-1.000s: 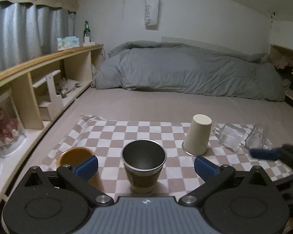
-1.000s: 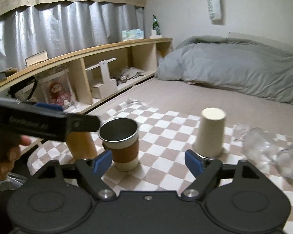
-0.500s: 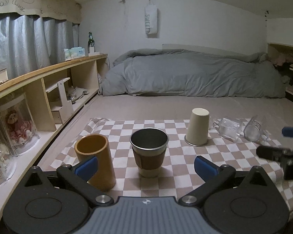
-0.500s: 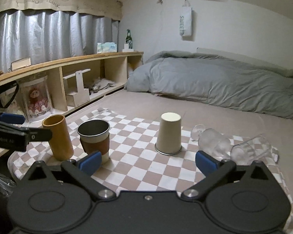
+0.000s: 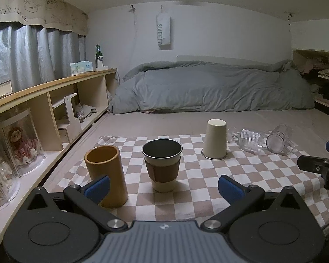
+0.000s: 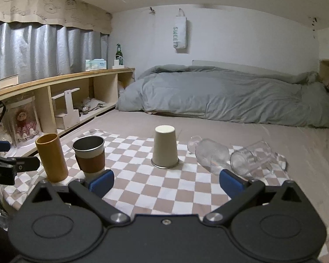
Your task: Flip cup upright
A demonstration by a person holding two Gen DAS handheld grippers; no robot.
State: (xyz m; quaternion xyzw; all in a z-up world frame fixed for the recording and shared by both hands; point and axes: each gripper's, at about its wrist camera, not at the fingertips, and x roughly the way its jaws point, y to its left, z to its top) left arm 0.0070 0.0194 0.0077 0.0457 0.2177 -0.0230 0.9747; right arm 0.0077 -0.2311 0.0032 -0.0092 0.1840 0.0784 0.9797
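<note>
Left gripper (image 5: 163, 187): black linkage arms, blue fingertip pads (image 5: 98, 184), silver pivot screws, grey ribbed housing at 6 o'clock. Right gripper (image 6: 166, 182): identical, all-black housing.

The cream cup (image 5: 215, 139) stands mouth-down on the checkered cloth (image 5: 197, 188), untouched.

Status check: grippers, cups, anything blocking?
Left gripper and right gripper open, empty. Cream cup upside down on the checkered cloth; two glasses on their sides. Metal cup and orange cup upright. Path clear.
</note>
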